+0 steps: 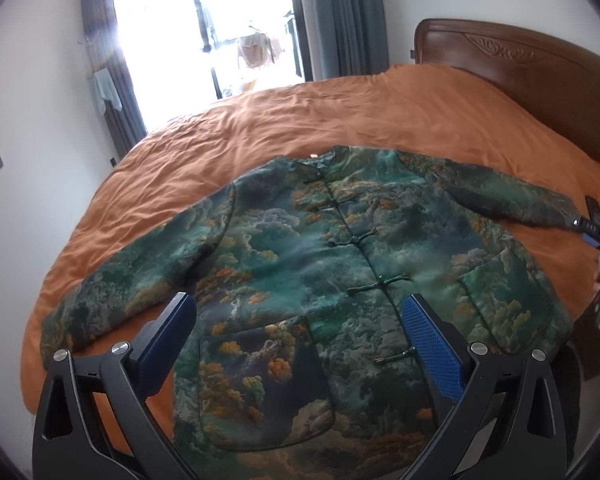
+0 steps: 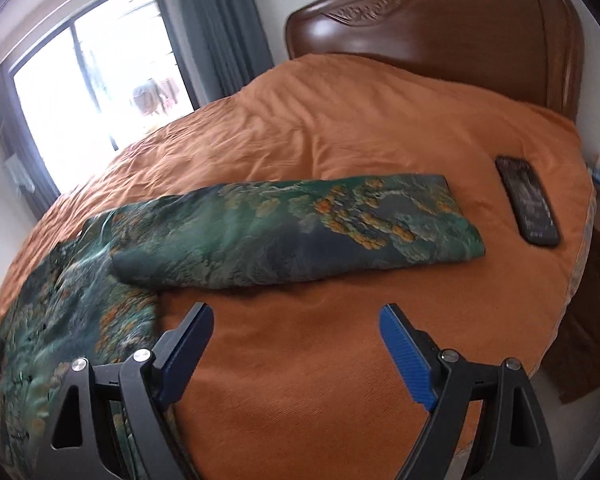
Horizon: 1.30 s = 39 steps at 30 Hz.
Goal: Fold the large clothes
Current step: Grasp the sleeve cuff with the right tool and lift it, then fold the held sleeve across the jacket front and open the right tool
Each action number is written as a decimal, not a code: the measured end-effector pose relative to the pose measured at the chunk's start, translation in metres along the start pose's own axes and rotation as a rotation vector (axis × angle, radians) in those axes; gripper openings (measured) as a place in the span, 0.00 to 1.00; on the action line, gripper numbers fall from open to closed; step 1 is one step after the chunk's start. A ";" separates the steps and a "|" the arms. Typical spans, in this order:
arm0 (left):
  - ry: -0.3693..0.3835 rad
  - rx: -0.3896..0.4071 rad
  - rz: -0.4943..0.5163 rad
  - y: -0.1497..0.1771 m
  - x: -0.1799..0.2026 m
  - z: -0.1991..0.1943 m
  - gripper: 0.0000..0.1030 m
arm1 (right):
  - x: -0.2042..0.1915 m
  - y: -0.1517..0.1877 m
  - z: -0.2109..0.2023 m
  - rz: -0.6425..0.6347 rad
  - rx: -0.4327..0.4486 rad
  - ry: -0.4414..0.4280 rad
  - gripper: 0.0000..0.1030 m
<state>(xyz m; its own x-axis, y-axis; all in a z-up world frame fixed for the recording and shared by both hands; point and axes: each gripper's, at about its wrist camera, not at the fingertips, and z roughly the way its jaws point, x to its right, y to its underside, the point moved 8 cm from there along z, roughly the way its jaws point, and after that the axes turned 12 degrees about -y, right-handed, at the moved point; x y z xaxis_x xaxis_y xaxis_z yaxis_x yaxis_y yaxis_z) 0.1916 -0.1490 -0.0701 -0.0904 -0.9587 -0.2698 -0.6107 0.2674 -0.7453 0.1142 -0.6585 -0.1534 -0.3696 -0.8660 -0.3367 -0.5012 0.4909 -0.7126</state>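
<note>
**Jacket laid flat, both grippers wide and empty**

The bed (image 1: 380,120), under its orange cover, fills both views, with the carved wooden headboard (image 2: 440,32) up at 1 o'clock and a bright window (image 1: 204,32) at 11 o'clock. Spread face-up across the cover lies the jacket (image 1: 320,248), green with cloudy orange patterning, knot buttons running down its front, collar toward 12 o'clock and both sleeves out to the sides. In the right wrist view its right sleeve (image 2: 300,232) stretches across the middle, cuff pointing to 3 o'clock. Just past that cuff, at 2 o'clock, a dark phone (image 2: 528,200) rests on the cover, apart from the cloth. The left hand-held gripper (image 1: 300,320) hovers over the jacket's lower front, jaws spread wide, gripping nothing. The right hand-held gripper (image 2: 296,328) hangs over bare orange cover just short of the sleeve, jaws likewise wide, nothing between them.
</note>
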 end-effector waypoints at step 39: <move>0.034 -0.078 -0.057 0.019 -0.019 0.013 1.00 | -0.108 -0.110 -0.022 -0.158 0.265 -0.028 0.09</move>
<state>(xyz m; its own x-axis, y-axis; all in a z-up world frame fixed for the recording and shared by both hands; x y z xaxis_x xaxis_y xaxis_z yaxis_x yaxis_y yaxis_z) 0.1925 -0.1241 -0.0871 -0.0793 -0.9752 -0.2067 -0.6752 0.2051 -0.7086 0.1923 -0.6168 -0.0248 -0.2801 -0.9337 -0.2229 -0.3276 0.3112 -0.8921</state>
